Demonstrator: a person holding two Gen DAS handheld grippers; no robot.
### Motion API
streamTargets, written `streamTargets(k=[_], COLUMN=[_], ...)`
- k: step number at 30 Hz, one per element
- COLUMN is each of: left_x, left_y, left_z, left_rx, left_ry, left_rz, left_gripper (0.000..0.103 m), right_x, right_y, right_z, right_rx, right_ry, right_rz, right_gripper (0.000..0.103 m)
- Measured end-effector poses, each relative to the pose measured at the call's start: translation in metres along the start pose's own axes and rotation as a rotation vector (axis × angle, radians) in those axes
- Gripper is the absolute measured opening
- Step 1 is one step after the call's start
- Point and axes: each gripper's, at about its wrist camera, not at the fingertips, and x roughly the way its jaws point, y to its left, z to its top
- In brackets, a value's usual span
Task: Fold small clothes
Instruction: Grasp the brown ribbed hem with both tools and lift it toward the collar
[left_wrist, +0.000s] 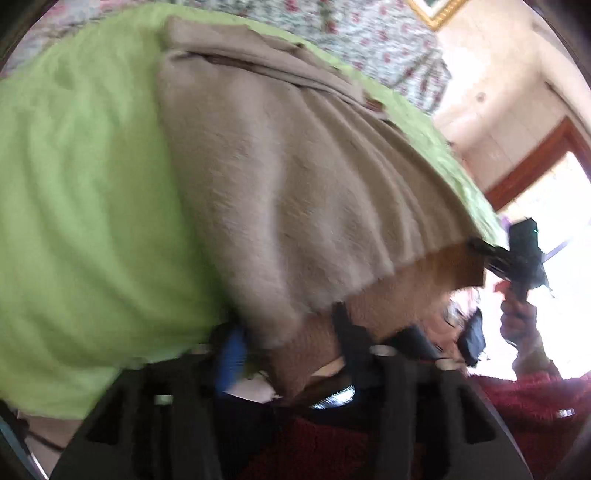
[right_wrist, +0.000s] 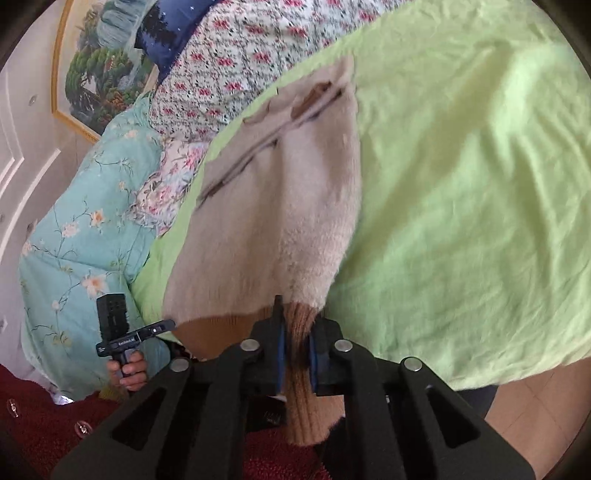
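A beige fuzzy sweater (left_wrist: 280, 184) with a tan ribbed hem lies on a light green blanket (left_wrist: 81, 206). My left gripper (left_wrist: 288, 347) is shut on the hem's near corner; its fingers are blurred. In the right wrist view the same sweater (right_wrist: 280, 206) stretches away from me, collar at the far end. My right gripper (right_wrist: 295, 354) is shut on the ribbed hem (right_wrist: 301, 332), which hangs down between the blue pads. The other gripper (right_wrist: 122, 328) shows at lower left, and the right one appears in the left wrist view (left_wrist: 517, 258).
The green blanket (right_wrist: 461, 203) covers a bed. A floral quilt (right_wrist: 236, 66) and a teal flowered duvet (right_wrist: 81, 229) lie beyond it. A framed painting (right_wrist: 99, 66) hangs on the wall. The person's dark red sweater (right_wrist: 44, 424) is close below.
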Motion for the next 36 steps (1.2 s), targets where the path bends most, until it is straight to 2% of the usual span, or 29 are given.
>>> streamTargets(k=[2, 4, 6, 7, 9, 11, 13, 15, 17, 19, 21, 23, 24, 27, 30, 32, 36], left_x=[0.003, 0.008, 0.009, 0.009, 0.012, 0.02, 0.023, 0.019, 0.009, -0.015, -0.028, -0.028, -0.022, -0.004, 0.01, 0.002, -0.046], left_y=[-0.008, -0.013, -0.014, -0.013, -0.009, -0.006, -0.01, -0.009, -0.009, -0.009, -0.011, -0.01, -0.01, -0.006, 0.002, -0.004, -0.013], left_z=[-0.002, -0.002, 0.002, 0.003, 0.007, 0.008, 0.002, 0.0, 0.0, 0.001, 0.001, 0.0, -0.003, -0.011, -0.011, -0.009, -0.004], left_rx=[0.048, 0.078, 0.082, 0.075, 0.049, 0.018, 0.022, 0.038, 0.053, 0.047, 0.058, 0.056, 0.051, 0.044, 0.016, 0.031, 0.033], left_ry=[0.001, -0.002, -0.029, -0.047, -0.059, -0.042, -0.044, -0.047, -0.078, -0.15, -0.188, -0.18, -0.156, -0.104, -0.09, -0.124, -0.262], left_rz=[0.009, 0.025, 0.002, -0.018, -0.068, -0.098, -0.097, -0.085, -0.064, -0.08, -0.078, -0.09, -0.084, -0.061, -0.066, -0.062, -0.082], left_gripper=[0.074, 0.075, 0.074, 0.067, 0.033, 0.017, 0.016, 0.009, 0.008, 0.008, 0.007, 0.007, 0.007, 0.007, 0.006, 0.006, 0.005], right_x=[0.002, 0.006, 0.013, 0.015, 0.019, 0.02, 0.019, 0.018, 0.017, 0.018, 0.023, 0.02, 0.014, -0.002, -0.007, -0.017, -0.047], right_y=[-0.002, -0.002, 0.001, 0.001, 0.0, -0.002, 0.0, 0.0, -0.002, 0.0, 0.004, 0.003, 0.004, 0.001, -0.006, -0.005, 0.0], right_z=[-0.004, -0.006, -0.009, -0.011, -0.012, -0.011, -0.012, -0.014, -0.014, -0.015, -0.014, -0.011, -0.008, -0.004, -0.005, -0.006, 0.001], right_rx=[0.002, 0.0, -0.012, -0.018, -0.013, -0.01, -0.009, -0.013, -0.022, -0.034, -0.053, -0.063, -0.062, -0.058, -0.057, -0.041, -0.008], right_ry=[0.01, 0.022, 0.043, 0.048, 0.053, 0.058, 0.057, 0.062, 0.068, 0.065, 0.069, 0.064, 0.043, -0.011, -0.005, -0.033, -0.144], right_rz=[0.025, 0.049, 0.073, 0.083, 0.106, 0.114, 0.112, 0.104, 0.095, 0.087, 0.075, 0.089, 0.113, 0.143, 0.105, 0.132, 0.247], right_gripper=[0.016, 0.02, 0.025, 0.026, 0.027, 0.028, 0.028, 0.028, 0.028, 0.028, 0.028, 0.019, 0.009, 0.009, 0.009, 0.009, 0.009])
